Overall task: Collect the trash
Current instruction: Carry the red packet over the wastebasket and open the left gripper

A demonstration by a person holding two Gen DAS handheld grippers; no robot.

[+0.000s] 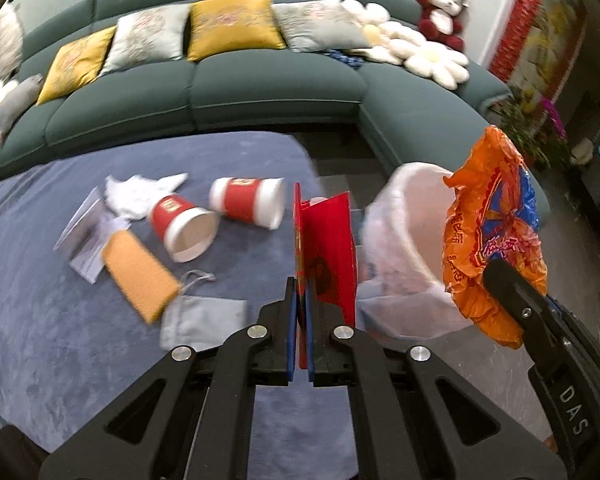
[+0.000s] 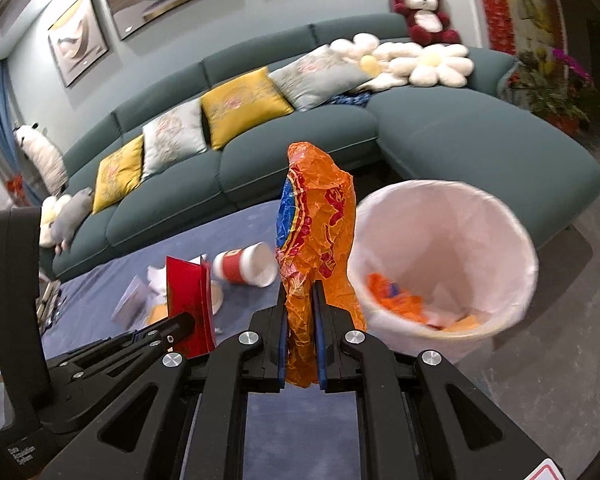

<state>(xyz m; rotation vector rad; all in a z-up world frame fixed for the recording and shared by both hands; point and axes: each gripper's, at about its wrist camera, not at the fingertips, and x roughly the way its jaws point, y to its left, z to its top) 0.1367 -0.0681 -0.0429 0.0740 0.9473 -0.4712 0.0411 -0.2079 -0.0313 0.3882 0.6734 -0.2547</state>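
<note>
A crumpled orange wrapper (image 2: 320, 256) with blue and red print, a red folded card (image 1: 326, 252), red-and-white paper cups (image 1: 247, 208), a white-lined bin (image 2: 448, 256), teal sofa (image 2: 460, 132).

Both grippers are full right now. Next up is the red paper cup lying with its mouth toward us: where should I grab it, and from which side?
Pinch the open rim of the nearer red cup: one finger inside the mouth, one outside. It lies tipped on the blue rug, mouth facing the camera, so come low from the near side.

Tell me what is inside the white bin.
Inside the white bin: a crumpled orange wrapper, white paper scraps and a yellow-orange piece. Whatever lies beneath them is covered.
</note>
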